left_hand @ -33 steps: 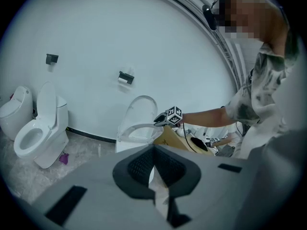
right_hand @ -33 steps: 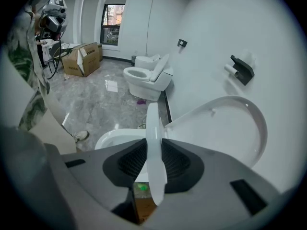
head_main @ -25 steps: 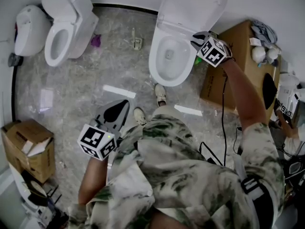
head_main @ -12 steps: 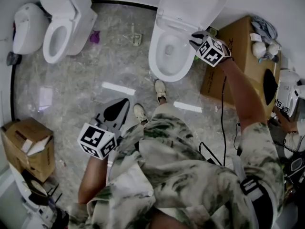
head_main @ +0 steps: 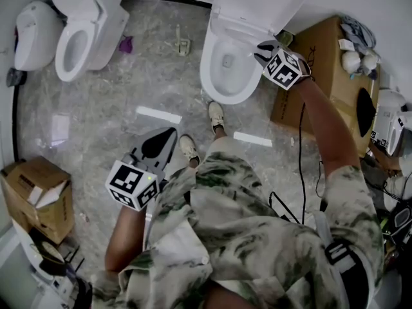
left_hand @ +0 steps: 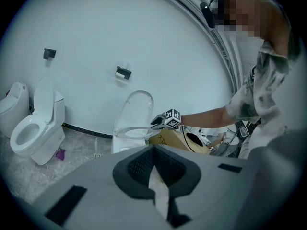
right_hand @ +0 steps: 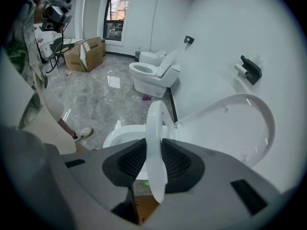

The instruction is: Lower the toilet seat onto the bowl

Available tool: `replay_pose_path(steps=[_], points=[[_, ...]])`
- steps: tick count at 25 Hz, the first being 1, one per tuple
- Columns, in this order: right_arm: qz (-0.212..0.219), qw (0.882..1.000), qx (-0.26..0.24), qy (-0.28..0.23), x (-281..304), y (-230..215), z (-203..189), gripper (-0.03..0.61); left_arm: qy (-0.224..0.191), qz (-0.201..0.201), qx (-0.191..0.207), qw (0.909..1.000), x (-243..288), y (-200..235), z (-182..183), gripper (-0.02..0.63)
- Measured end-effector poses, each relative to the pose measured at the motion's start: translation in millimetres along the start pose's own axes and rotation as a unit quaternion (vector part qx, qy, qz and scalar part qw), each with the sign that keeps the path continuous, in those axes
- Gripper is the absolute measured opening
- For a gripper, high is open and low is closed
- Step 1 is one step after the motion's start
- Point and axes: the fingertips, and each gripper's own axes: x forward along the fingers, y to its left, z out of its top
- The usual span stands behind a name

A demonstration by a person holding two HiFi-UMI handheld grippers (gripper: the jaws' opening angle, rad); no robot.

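While the right claw (right_hand: 153,150) is clamped on the rim of the seat (right_hand: 154,121), which stands tilted on edge above the bowl (right_hand: 115,135) and not yet down on it, the chief risk is a slip. The rim looks smooth, glossy and curved, and the pads hold only a narrow strip of it. If it slides out, the seat would likely drop and slam onto the bowl. A second risk comes at the end of the descent. If the claw keeps its hold all the way down, the lower jaw could get pinched between seat and bowl, so the grip probably has to let go just above contact. The lid (right_hand: 230,128) stands open behind the bowl, and a jerk on the hinge might bring it down too. A box (head_main: 322,63) sits just beside the bowl, on the right arm's side, and could crowd the elbow. The left claw (head_main: 164,140) is closed on nothing and hangs well away from the bowl, too far to steady the seat.
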Motion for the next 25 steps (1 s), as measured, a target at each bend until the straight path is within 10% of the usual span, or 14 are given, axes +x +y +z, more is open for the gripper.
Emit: replay_pose_path(steps=[25], points=[[0.023, 1.000, -0.011, 0.012, 26.7, 65.5, -11.6, 0.130, 0.032, -0.031, 0.013, 0.9989, 15.6, -5.6, -32.5, 0.021]])
